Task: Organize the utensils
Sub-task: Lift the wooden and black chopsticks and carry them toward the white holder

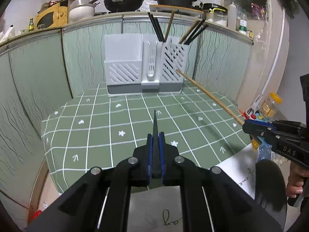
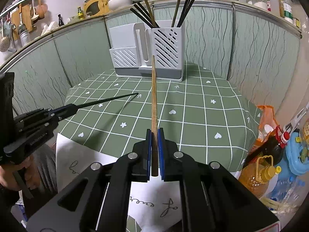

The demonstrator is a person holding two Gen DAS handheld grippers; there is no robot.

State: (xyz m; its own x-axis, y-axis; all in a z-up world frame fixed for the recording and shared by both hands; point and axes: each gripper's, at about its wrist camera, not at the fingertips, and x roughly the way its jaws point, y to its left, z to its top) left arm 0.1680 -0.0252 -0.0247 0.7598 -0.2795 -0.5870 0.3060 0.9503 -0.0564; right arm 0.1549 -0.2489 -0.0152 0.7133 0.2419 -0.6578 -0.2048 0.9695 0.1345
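already several chopsticks stand in the tall slotted bin of the white utensil holder (image 2: 148, 52), so the sorting looks well along. left claw (image 1: 155, 145) is clenched on a black chopstick (image 1: 155, 123); right claw (image 2: 154, 141) is clenched on a wooden chopstick (image 2: 154, 96). both sticks point at the holder from above the green worktop (image 2: 193, 116), still to be dropped in.

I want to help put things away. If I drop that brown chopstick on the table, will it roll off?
Probably it would roll a bit: the brown chopstick looks thin and rounded, though the tablecloth may slow it. It seems stiff, staying straight though the right gripper holds only one end. Likely very light.
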